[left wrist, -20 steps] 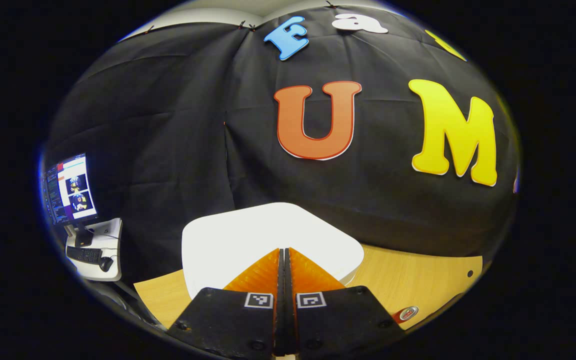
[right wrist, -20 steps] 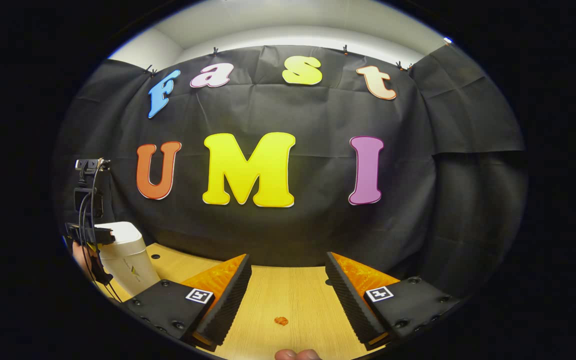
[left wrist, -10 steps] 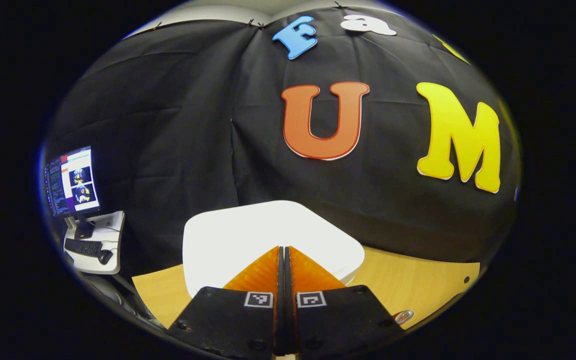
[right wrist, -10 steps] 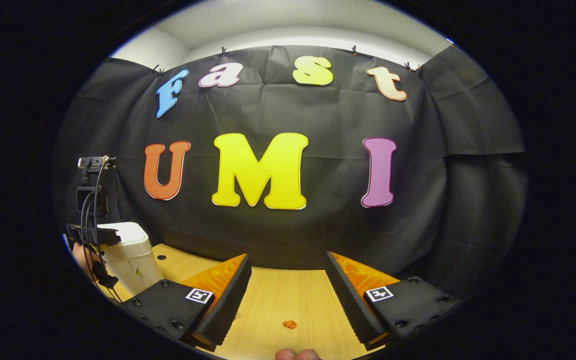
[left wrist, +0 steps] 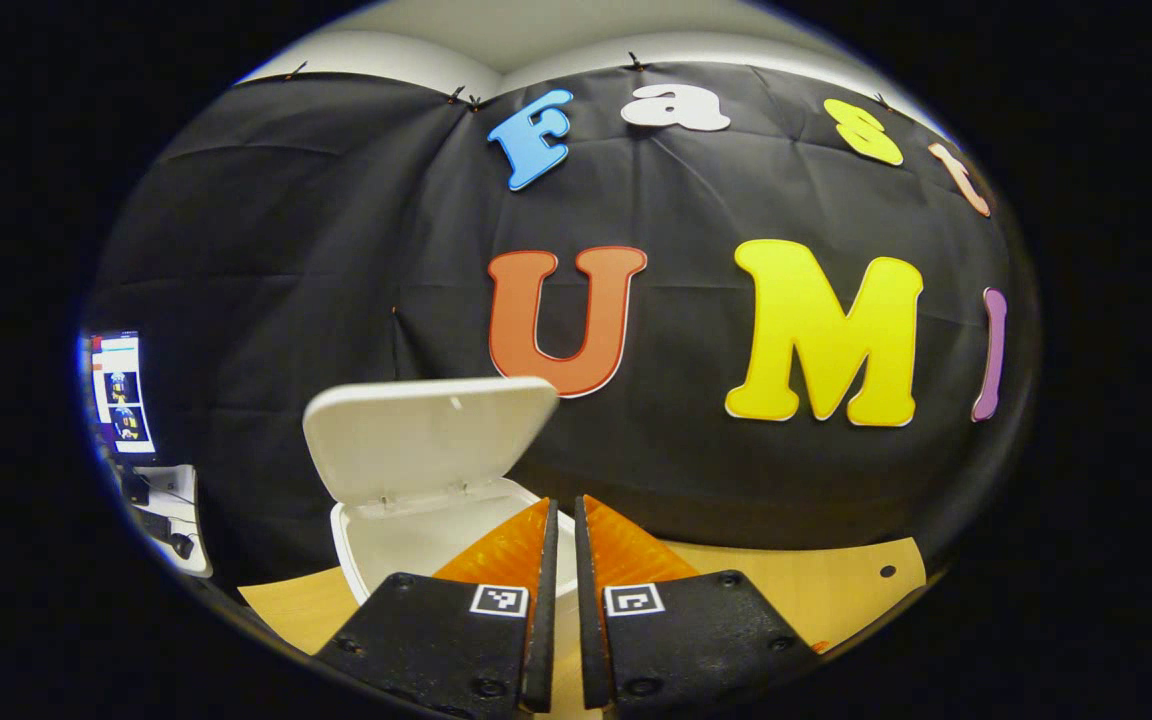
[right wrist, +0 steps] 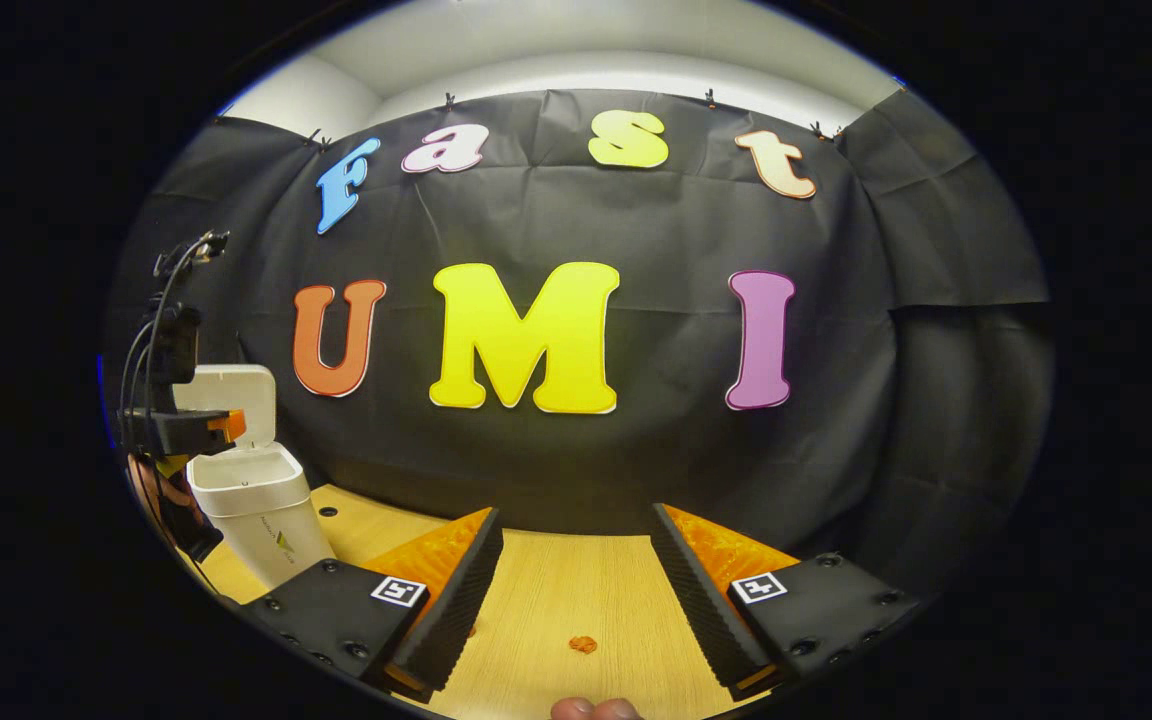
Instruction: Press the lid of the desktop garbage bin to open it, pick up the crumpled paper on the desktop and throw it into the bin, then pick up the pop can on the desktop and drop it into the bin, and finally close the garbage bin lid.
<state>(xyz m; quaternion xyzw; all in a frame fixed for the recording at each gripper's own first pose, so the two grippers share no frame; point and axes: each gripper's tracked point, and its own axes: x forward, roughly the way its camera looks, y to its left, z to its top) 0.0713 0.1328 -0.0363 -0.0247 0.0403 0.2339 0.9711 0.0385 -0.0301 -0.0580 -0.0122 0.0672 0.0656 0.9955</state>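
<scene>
The bin is seen at the far left of the wooden table with its lid standing raised, so the first step is judged done. The left gripper is held just above the bin's near rim, its jaws nearly closed with only a thin gap and nothing between them. The right gripper is held over bare table, jaws wide and empty. A small orange scrap lies below it. Paper, can and lid closing are judged still to be done.
</scene>
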